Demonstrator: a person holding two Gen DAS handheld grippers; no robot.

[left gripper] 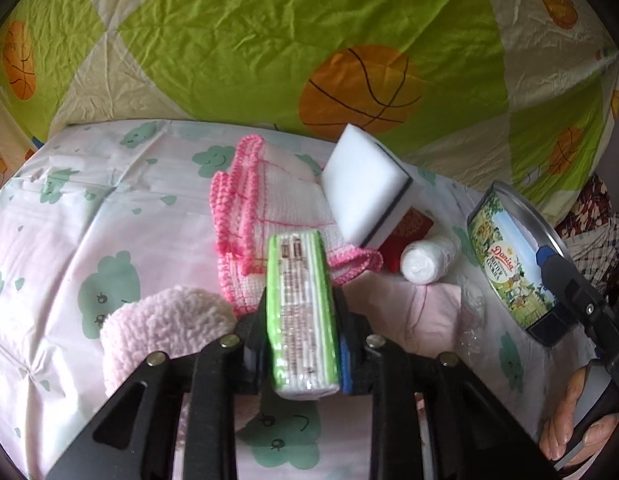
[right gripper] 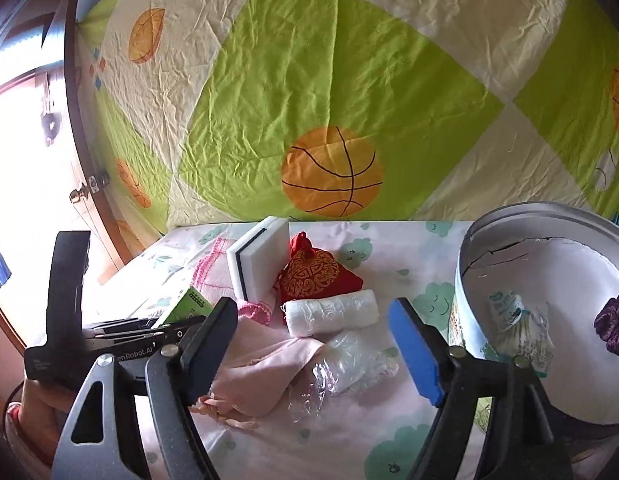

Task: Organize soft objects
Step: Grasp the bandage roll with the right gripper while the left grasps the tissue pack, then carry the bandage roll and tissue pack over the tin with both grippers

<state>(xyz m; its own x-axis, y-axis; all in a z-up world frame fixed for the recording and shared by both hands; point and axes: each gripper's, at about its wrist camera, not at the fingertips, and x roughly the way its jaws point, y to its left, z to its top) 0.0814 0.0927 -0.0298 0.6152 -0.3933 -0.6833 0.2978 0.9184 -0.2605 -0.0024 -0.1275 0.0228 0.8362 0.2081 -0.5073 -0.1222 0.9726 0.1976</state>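
Green tissue pack [left gripper: 302, 316] clamped inside left claw [left gripper: 301, 344].

Green-and-white tissue pack [left gripper: 303, 316] clamped upright on edge; white sponge [left gripper: 365, 190] leans on pink-edged cloth [left gripper: 265, 196]; gauze roll [left gripper: 427, 258] lies flat.

Black claw [right gripper: 309, 344] frames, blue pads [right gripper: 415, 354], silver screws, bare-skinned hand [left gripper: 569, 424].

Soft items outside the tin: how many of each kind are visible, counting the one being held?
Cloths: 3 (pink-edged cloth, fluffy pink cloth, pale pink cloth)
Sponge: 1
Red pouch: 1
Gauze roll: 1
Tissue pack, in left gripper: 1
Total: 7
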